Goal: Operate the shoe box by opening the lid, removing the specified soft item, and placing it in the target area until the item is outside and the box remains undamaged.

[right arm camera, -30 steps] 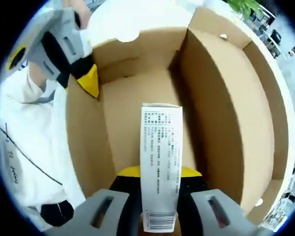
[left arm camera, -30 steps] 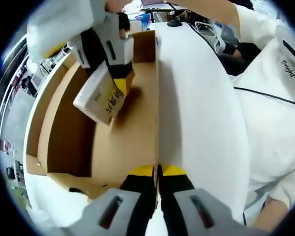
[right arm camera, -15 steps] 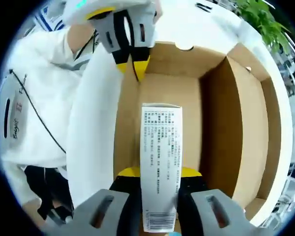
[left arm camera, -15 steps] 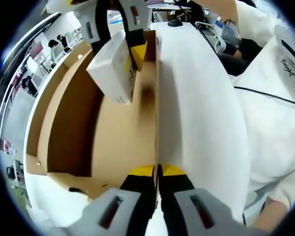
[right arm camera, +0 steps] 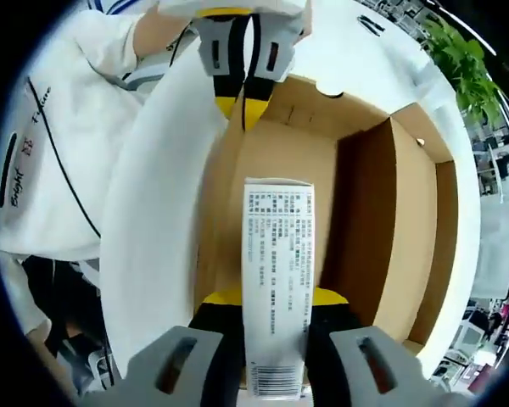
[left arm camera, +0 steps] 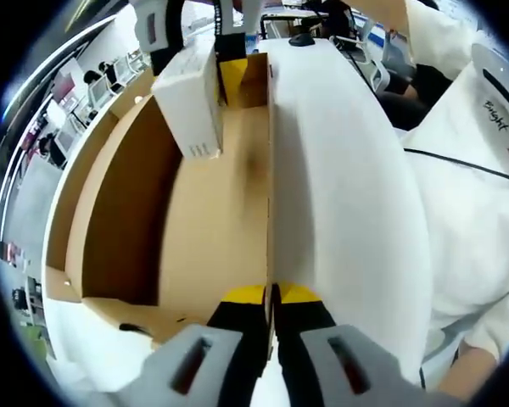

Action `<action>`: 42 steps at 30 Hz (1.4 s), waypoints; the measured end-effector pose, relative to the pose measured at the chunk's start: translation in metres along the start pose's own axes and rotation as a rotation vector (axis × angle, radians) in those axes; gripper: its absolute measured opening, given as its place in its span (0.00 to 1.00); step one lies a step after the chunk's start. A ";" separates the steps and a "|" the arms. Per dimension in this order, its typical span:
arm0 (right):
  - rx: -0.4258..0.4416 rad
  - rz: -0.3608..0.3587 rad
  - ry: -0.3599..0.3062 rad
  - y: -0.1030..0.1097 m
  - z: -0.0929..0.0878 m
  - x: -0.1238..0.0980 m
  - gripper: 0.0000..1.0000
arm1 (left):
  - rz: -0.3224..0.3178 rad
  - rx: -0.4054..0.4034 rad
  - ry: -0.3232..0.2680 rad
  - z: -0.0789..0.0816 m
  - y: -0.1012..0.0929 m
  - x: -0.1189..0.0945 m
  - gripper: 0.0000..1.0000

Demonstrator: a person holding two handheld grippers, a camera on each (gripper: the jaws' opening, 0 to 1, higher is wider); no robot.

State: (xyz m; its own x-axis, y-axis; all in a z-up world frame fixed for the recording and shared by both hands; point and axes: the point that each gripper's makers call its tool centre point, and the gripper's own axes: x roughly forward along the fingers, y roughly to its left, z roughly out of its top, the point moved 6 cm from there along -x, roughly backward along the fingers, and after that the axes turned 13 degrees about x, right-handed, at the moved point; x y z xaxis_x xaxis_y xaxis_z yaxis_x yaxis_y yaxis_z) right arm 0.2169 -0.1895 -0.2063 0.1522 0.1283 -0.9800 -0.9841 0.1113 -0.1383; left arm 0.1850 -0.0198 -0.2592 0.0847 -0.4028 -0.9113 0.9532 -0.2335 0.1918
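The shoe box (left arm camera: 212,246) lay open in the left gripper view, its brown cardboard floor bare and its white lid (left arm camera: 339,195) standing on edge along the box's right wall. The left gripper (left arm camera: 270,301) had its yellow-tipped jaws pressed together on the lid's near edge, holding it up. Above the far end of the box, the right gripper (left arm camera: 199,21) carried a small white carton (left arm camera: 191,102), which hung over the box interior, clear of the floor.

In the right gripper view, the same carton (right arm camera: 276,314) ran straight up from between the right gripper's (right arm camera: 276,297) jaws, which were clamped on its lower end; its printed text panel and barcode faced the camera, which the left gripper view did not show. Beyond it sat the box (right arm camera: 382,220), with the left gripper (right arm camera: 242,64) pinching the lid (right arm camera: 153,220) at the box's far edge.

The risk, as I judged it, was twofold: the carton could clip the box's wall on the way out if swung sideways too early, and a hard pull on the pinched lid could crease or tear the cardboard hinge.
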 end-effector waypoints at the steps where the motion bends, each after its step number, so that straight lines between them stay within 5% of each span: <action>1: 0.004 0.005 -0.008 0.000 -0.001 -0.001 0.22 | -0.010 -0.005 0.001 0.000 0.001 0.000 0.01; 4: 0.061 0.089 -0.016 0.010 -0.006 -0.006 0.22 | -0.025 -0.019 -0.003 0.000 0.003 0.000 0.01; 11: 0.025 -0.009 -0.051 0.005 -0.008 -0.023 0.22 | -0.005 -0.014 0.003 0.001 0.000 0.000 0.02; 19: 0.028 0.018 -0.070 0.010 -0.010 -0.034 0.22 | -0.003 -0.013 0.002 0.001 0.000 0.000 0.02; 29: 0.083 -0.026 -0.003 0.010 -0.026 -0.038 0.22 | -0.013 -0.014 -0.002 0.000 0.001 0.000 0.01; 34: 0.101 0.066 -0.012 0.021 -0.032 -0.035 0.22 | -0.014 -0.017 -0.003 0.000 0.002 0.000 0.01; 42: 0.111 0.086 -0.053 0.027 -0.039 -0.043 0.22 | -0.015 -0.017 -0.005 0.000 0.002 0.000 0.01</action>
State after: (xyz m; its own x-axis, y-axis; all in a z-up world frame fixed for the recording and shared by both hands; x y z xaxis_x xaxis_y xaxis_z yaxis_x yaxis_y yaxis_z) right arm 0.1801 -0.2307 -0.1738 0.0753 0.1937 -0.9782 -0.9780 0.2055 -0.0346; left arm 0.1869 -0.0200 -0.2588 0.0691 -0.4036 -0.9123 0.9591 -0.2248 0.1721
